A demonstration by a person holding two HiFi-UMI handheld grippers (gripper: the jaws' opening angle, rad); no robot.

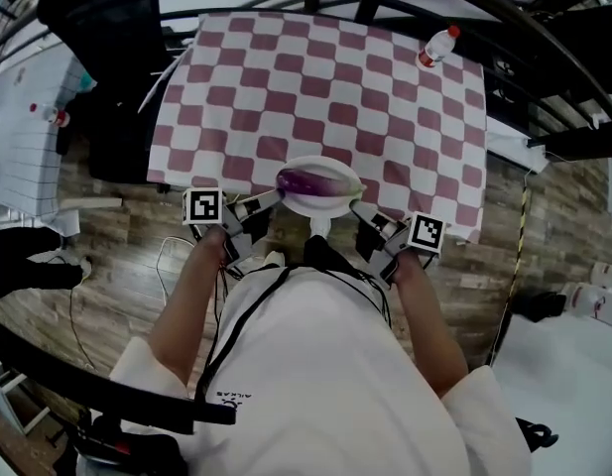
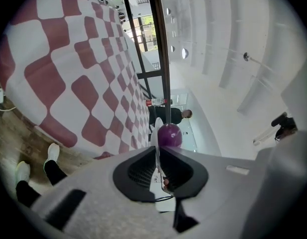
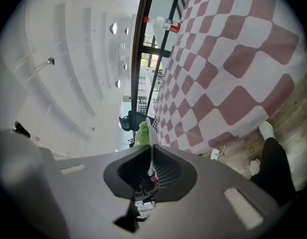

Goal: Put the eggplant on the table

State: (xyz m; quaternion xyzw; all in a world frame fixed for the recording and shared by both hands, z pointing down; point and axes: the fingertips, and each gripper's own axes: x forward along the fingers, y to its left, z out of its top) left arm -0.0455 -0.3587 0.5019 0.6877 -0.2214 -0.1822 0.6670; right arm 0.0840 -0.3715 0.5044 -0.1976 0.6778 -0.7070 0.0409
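A purple eggplant (image 1: 313,181) with a green stem lies on a white plate (image 1: 325,204). The plate hangs in the air at the near edge of the table (image 1: 325,77), which wears a red-and-white checked cloth. My left gripper (image 1: 275,197) is shut on the plate's left rim and my right gripper (image 1: 358,207) on its right rim. In the left gripper view the plate (image 2: 156,142) stands edge-on between the jaws of the left gripper (image 2: 157,154), with the eggplant (image 2: 169,135) beyond. In the right gripper view the right gripper (image 3: 152,157) pinches the plate (image 3: 152,146), and the green stem (image 3: 143,133) shows behind.
A plastic bottle with a red cap (image 1: 437,46) lies at the table's far right corner. A black chair (image 1: 97,18) stands at the far left of the table. Black metal bars (image 1: 544,38) arch behind it. Cables (image 1: 167,261) trail on the wooden floor by my feet.
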